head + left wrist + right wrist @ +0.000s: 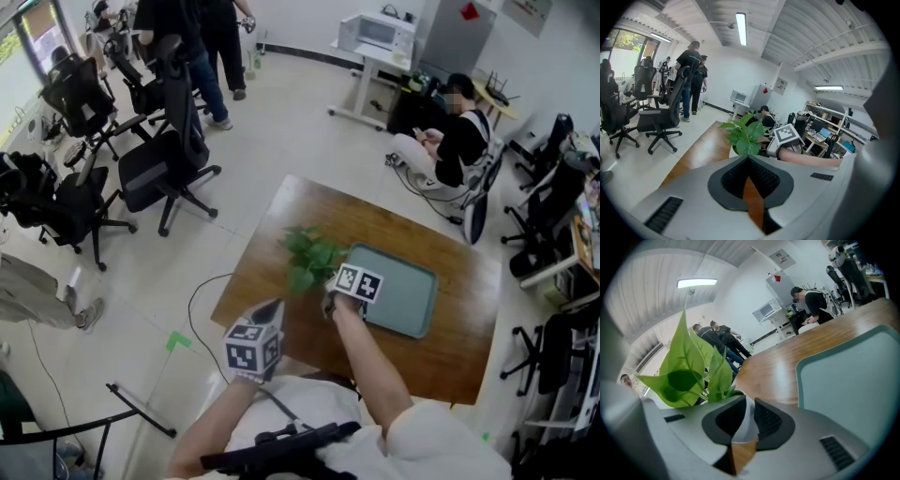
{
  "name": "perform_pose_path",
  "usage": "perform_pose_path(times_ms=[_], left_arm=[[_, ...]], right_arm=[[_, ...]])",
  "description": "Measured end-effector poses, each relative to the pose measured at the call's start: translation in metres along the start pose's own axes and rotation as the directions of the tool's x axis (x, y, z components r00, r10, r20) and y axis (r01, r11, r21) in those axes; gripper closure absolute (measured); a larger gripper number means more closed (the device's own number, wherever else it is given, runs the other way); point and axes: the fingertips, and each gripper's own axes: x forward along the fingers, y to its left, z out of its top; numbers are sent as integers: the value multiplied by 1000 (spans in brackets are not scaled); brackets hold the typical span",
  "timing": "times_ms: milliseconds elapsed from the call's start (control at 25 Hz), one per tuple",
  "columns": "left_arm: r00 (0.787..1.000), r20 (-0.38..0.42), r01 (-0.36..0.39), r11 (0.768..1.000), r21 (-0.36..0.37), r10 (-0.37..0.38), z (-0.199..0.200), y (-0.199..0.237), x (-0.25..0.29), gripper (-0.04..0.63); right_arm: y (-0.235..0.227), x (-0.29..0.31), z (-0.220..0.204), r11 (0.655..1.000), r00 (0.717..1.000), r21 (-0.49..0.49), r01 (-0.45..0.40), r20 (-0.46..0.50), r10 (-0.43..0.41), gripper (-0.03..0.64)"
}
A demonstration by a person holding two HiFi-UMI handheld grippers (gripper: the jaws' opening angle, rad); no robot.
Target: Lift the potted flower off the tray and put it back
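The potted flower (pixel 310 257) has broad green leaves and a white pot. In the head view it is over the wooden table (pixel 281 216), just left of the teal tray (pixel 412 305), and I cannot tell whether it rests on the wood. My right gripper (pixel 328 298) is shut on the pot's white rim (pixel 746 417), with the leaves (pixel 686 366) rising on its left and the tray (pixel 853 380) on its right. My left gripper (pixel 275 306) hangs over the table's near left edge, shut with nothing in it. Its view shows the plant (pixel 746 135) ahead.
Black office chairs (pixel 164 159) stand on the floor to the left. A seated person (pixel 459 136) is beyond the table's far corner, and others stand at the back (pixel 202 47). Desks and chairs (pixel 553 216) crowd the right side. A cable (pixel 202 305) loops on the floor.
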Motion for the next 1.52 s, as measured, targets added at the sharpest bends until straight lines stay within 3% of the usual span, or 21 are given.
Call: perform_pose_path(times_ms=[880, 1240, 1520], left_arm=[[1000, 11, 6, 1000, -14, -6, -2, 0, -4, 600], [998, 61, 18, 998, -68, -14, 9, 10, -7, 600], [996, 91, 31, 997, -64, -25, 14, 6, -4, 598]], right_arm=[[-6, -9, -10, 997, 998, -55, 61, 3, -61, 517], [-6, -62, 9, 999, 996, -26, 46, 79, -44, 511], [8, -117, 4, 994, 995, -109, 22, 100, -11, 511]])
